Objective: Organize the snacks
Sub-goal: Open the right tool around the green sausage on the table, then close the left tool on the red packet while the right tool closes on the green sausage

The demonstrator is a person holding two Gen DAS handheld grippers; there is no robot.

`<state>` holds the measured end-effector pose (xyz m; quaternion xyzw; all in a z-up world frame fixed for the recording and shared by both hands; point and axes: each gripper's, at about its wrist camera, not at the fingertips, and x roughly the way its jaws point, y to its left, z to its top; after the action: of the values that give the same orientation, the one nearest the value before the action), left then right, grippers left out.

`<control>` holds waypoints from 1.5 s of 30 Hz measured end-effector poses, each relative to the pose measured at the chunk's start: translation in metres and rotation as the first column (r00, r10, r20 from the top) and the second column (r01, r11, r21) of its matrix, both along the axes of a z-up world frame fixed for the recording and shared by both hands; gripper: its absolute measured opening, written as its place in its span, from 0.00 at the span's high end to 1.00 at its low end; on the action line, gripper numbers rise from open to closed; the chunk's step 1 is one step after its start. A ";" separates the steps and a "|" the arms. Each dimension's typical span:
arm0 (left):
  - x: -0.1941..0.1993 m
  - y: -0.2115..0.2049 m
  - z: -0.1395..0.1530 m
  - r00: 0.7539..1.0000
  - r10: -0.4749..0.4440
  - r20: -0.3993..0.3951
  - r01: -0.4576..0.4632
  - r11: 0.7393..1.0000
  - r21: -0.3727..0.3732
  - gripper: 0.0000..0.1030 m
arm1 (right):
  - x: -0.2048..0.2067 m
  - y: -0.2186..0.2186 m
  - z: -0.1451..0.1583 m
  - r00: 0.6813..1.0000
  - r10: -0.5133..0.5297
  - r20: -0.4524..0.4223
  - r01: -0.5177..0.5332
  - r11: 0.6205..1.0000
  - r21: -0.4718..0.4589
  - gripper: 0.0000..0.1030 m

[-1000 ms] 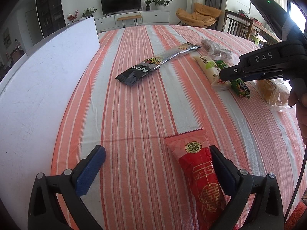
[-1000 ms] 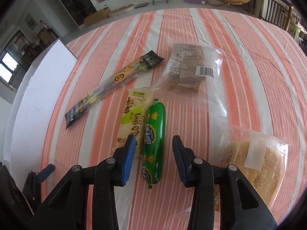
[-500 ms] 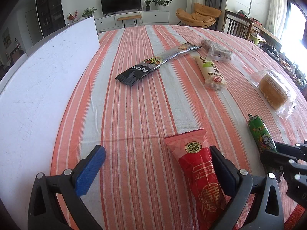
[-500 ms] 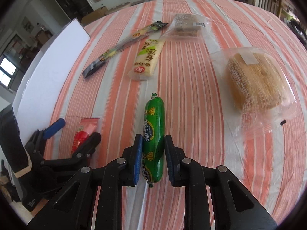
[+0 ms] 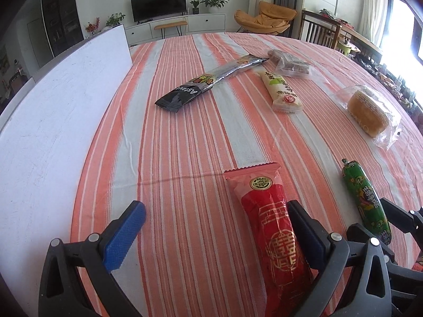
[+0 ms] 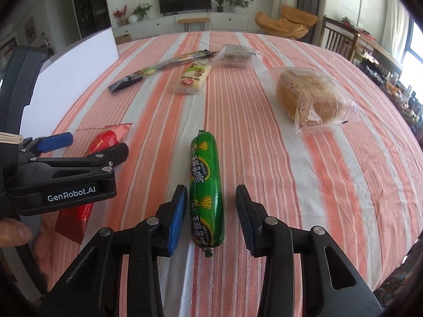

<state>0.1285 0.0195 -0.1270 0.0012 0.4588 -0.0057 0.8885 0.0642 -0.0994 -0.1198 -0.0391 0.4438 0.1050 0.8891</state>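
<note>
Striped desk [image 6: 304,185]: green sausage [image 6: 207,187] lying near the front edge between right gripper [image 6: 210,218] fingers, just opened, not gripping. Left gripper [image 5: 215,233] wide. Could roll if nudged.

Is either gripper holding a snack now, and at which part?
Nothing is held. The right gripper has just opened around the green sausage; the left gripper is open beside the red packet.

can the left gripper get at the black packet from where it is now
Probably yes: the left gripper is open, and bare cloth lies between it and the black packet. The red packet sits off that line.
</note>
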 end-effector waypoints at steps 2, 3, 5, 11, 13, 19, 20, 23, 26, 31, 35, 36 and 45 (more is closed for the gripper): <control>-0.002 0.000 0.000 1.000 0.000 0.001 0.000 1.000 -0.001 0.00 | 0.001 0.011 -0.002 1.000 0.029 0.006 -0.028 0.999 -0.032 0.35; -0.002 0.000 0.000 1.000 -0.001 0.001 0.001 1.000 -0.002 0.00 | 0.001 0.012 -0.002 1.000 0.028 0.009 -0.027 0.999 -0.038 0.33; -0.003 0.000 0.000 1.000 -0.003 0.003 0.003 1.000 -0.004 0.00 | 0.000 0.010 -0.003 1.000 0.017 0.006 -0.017 0.999 -0.028 0.27; -0.003 0.000 0.000 1.000 -0.003 0.003 0.003 1.000 -0.004 0.00 | -0.001 0.003 -0.005 1.000 -0.012 -0.004 0.012 1.000 -0.015 0.20; -0.003 0.000 0.000 1.000 -0.003 0.003 0.003 1.000 -0.004 0.00 | -0.001 0.004 -0.005 1.000 -0.012 -0.004 0.012 1.000 -0.016 0.20; -0.003 0.000 0.000 1.000 -0.003 0.003 0.003 1.000 -0.004 0.00 | -0.001 0.003 -0.005 1.000 -0.013 -0.007 0.013 1.000 -0.017 0.18; -0.003 0.000 0.000 1.000 -0.003 0.003 0.003 1.000 -0.004 0.00 | -0.001 0.003 -0.005 1.000 -0.014 -0.007 0.014 1.000 -0.017 0.18; -0.003 0.000 0.000 1.000 -0.003 0.003 0.003 1.000 -0.004 0.00 | -0.001 0.003 -0.005 1.000 -0.014 -0.007 0.013 1.000 -0.017 0.18; -0.003 0.000 0.000 1.000 -0.003 0.004 0.003 1.000 -0.004 0.00 | -0.001 0.003 -0.005 1.000 -0.013 -0.007 0.013 1.000 -0.017 0.17; -0.003 0.000 0.000 1.000 -0.003 0.004 0.003 1.000 -0.004 0.00 | -0.002 0.003 -0.005 1.000 -0.013 -0.007 0.013 1.000 -0.017 0.17; -0.003 0.000 0.000 1.000 -0.003 0.004 0.003 1.000 -0.004 0.00 | -0.001 0.003 -0.005 1.000 -0.013 -0.008 0.013 1.000 -0.016 0.17; -0.003 0.000 -0.001 1.000 -0.003 0.004 0.003 1.000 -0.004 0.00 | -0.001 0.003 -0.005 1.000 -0.013 -0.008 0.013 1.000 -0.016 0.17; -0.003 0.000 -0.001 1.000 -0.003 0.004 0.003 1.000 -0.004 0.00 | -0.001 0.003 -0.005 1.000 -0.013 -0.008 0.013 1.000 -0.017 0.17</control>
<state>0.1255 0.0196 -0.1277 0.0001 0.4571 -0.0081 0.8894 0.0628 -0.0963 -0.1248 -0.0431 0.4485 0.0957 0.8876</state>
